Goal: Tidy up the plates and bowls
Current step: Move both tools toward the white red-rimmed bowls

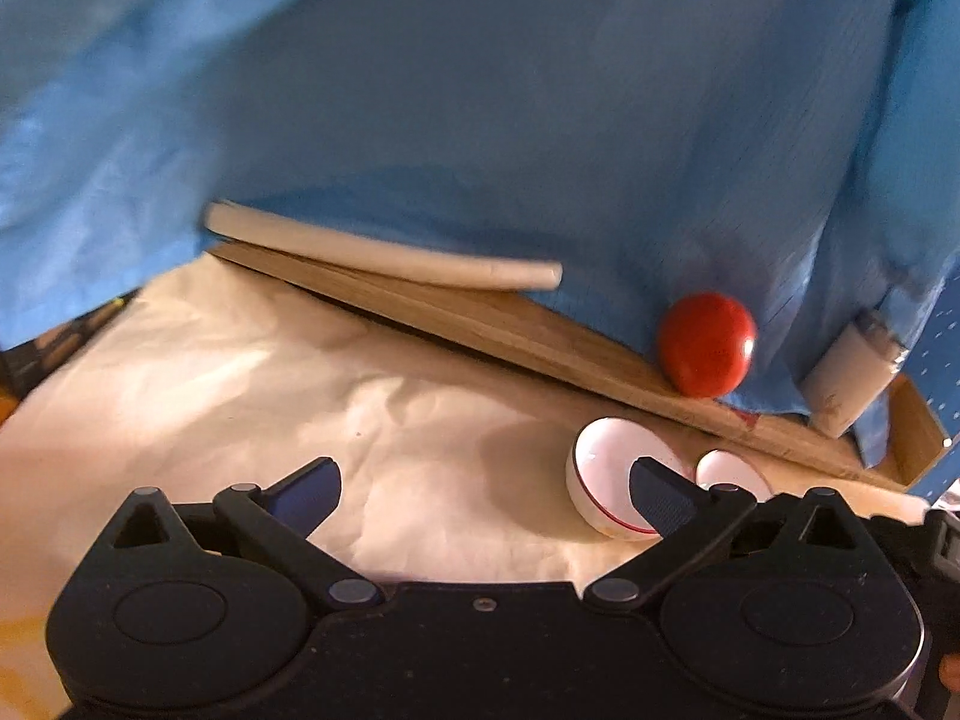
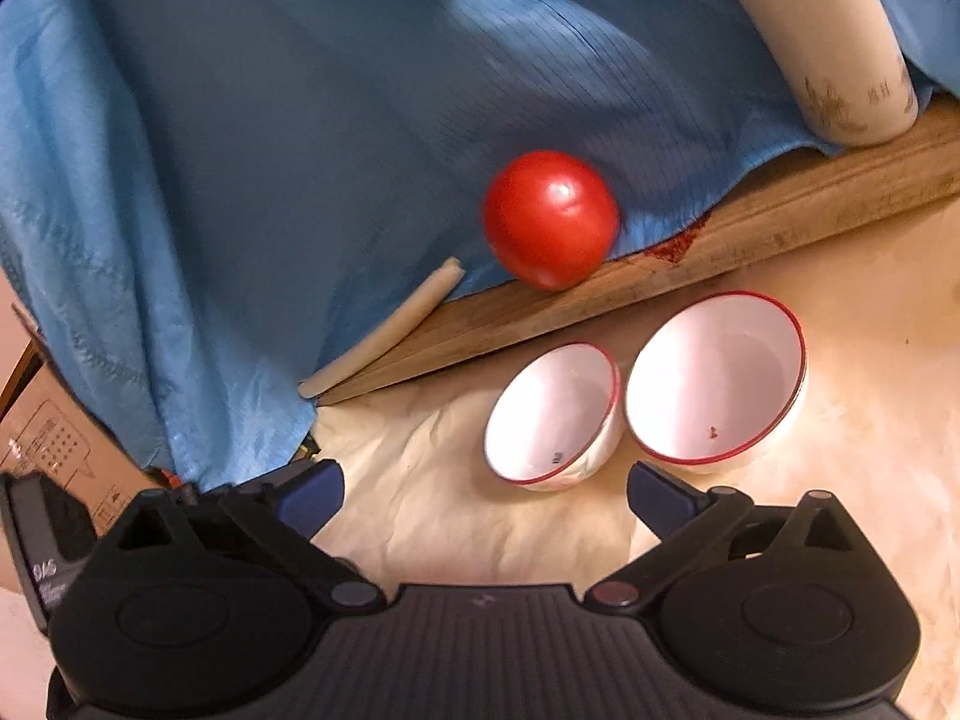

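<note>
The left claw (image 1: 485,495) gapes wide over pale paper (image 1: 300,390), two white bowls (image 1: 606,468) near its right finger

We are seeing a glossy red tomato (image 2: 550,218) showing against a bright blue cloth (image 2: 270,150) with fine dark stitch lines. Two bowls are showing white inside, each with a thin red rim: the smaller bowl (image 2: 552,414) and the larger bowl (image 2: 717,375). Under them we are seeing crumpled cream paper (image 2: 456,516). The wooden board (image 2: 750,240) is looking brown, a dark red stain on its edge. The cup (image 2: 834,54) is showing white with faint grey marks.
</note>
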Available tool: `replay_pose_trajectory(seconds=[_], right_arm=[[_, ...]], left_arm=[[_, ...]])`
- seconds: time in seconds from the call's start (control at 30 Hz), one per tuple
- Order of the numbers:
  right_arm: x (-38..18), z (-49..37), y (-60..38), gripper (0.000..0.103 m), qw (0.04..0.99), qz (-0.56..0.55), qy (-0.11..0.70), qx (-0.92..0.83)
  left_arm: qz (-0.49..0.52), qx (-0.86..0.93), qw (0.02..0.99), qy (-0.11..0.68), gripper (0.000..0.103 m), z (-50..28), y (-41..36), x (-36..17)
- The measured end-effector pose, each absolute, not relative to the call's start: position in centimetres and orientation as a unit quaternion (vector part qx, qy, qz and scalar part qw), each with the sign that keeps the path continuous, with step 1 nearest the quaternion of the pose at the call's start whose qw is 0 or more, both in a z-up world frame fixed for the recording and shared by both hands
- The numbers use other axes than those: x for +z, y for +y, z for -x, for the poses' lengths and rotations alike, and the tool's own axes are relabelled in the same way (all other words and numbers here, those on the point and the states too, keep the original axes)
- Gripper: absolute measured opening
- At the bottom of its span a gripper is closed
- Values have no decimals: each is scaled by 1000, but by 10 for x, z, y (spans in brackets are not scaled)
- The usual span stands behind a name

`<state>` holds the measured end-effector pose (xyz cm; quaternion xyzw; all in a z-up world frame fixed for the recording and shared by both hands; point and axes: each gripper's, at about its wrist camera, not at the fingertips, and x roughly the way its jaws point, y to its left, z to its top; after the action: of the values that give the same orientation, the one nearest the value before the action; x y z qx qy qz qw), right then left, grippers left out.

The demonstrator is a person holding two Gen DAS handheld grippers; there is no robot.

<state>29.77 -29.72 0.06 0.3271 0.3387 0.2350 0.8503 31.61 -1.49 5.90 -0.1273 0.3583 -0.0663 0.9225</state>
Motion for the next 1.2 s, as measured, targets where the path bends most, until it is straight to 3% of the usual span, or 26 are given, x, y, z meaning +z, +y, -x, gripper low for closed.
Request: replay_pose_trajectory(seconds=[0.3, 0.7, 0.8, 0.97, 1.2], right_arm=[[-17, -310, -291, 95, 842, -336, 365, 215], [-27, -314, -269, 84, 836, -375, 361, 172], [-27, -317, -261, 79, 842, -368, 360, 162], [-35, -320, -252, 60, 843, -366, 363, 152], [-49, -328, -250, 54, 832, -385, 371, 148]], left_arm=[[113, -74, 894, 427, 102, -378, -20, 33], [111, -97, 879, 453, 102, -407, -39, 18], [107, -95, 875, 463, 102, -414, -41, 14], [104, -105, 869, 473, 98, -420, -43, 11], [118, -124, 859, 482, 90, -425, -41, 8]])
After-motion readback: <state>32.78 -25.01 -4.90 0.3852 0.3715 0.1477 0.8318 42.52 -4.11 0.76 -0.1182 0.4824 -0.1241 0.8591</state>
